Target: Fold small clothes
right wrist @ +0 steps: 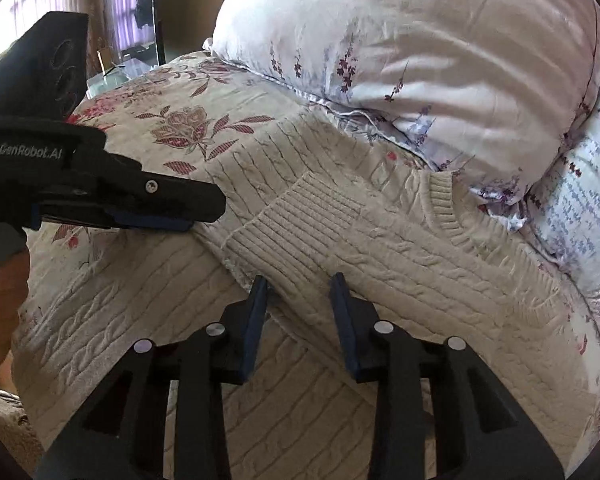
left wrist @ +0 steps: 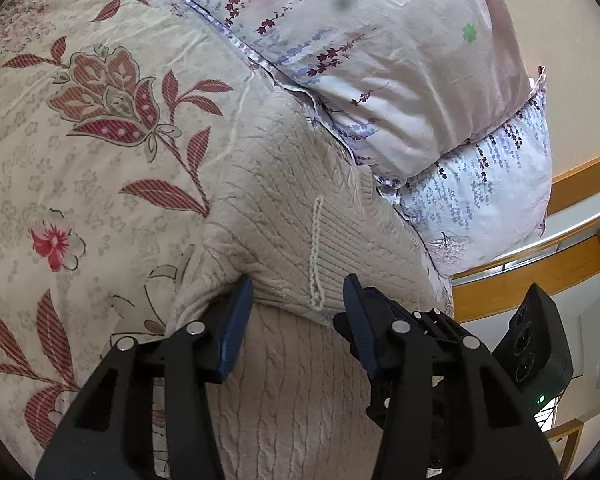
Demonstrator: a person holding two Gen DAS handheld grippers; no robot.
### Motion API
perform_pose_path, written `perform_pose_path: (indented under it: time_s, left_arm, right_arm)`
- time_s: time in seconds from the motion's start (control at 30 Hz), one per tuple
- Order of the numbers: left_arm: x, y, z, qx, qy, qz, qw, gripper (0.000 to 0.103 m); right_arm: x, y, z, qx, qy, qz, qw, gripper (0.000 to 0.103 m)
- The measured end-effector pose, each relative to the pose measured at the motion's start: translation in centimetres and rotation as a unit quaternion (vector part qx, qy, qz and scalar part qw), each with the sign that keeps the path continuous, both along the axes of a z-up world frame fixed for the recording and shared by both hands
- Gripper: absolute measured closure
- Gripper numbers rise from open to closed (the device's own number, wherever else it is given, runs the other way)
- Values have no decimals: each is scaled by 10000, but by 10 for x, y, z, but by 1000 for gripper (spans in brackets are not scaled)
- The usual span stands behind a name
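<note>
Cream cable-knit sweater point(left wrist: 284, 184), soft, floppy, light: ribbed sleeve cuff point(right wrist: 296, 220) lying ahead of both half-open, empty jaws, best pinched at its thick edge.

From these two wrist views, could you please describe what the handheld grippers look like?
Both the left gripper and the right gripper have matte black angular frames with round silver pins and flat dark blue finger pads. "GenRobot.AI" is printed in white on the left one's side.
</note>
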State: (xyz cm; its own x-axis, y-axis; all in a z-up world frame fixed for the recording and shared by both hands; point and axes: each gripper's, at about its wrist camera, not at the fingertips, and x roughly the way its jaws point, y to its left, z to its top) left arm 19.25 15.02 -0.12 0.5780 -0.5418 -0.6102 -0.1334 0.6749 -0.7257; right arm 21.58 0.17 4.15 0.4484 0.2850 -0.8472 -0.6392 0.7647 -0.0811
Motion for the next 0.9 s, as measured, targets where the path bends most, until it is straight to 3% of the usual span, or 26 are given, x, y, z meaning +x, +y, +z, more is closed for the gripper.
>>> perform_pose_path:
  time_s: [0.13,0.23,0.37,0.47,0.5,0.6,0.7,0.9]
  left_arm:
    - [1,-2,0,-28,-1,49,10000,56]
    - [0,-2,0,-48,-4,74,10000,56]
    - [-1,0,-1,-84,16,83,9999,56]
    - [-1,-3,1,40,-30,37,10000,55]
    - [-2,-3,1,56,-42,33,10000,55]
    - [-2,-4,1,27,-67,26,10000,52]
    - [-2,-5,1,21,-85,-7,10000,49]
    - [-6,-12,5,145,-117,-249,9995,43]
  right_arm:
    - [-1,-2,-1,47,13,-75,10000,70]
    - [-2,-4,-1,126,-30,-200,9997,93]
    - [3,-27,14,814,-2,-659,9945,97]
    - [5,-70,44,1629,-207,-1311,9777,97]
    - [5,-88,53,1894,-279,-1565,9690,97]
    - [-4,-159,74,2695,-566,-2665,9236,97]
    - [-28,-238,71,3230,-584,-3862,8620,97]
    - [-46,-298,27,3053,465,-4760,8235,91]
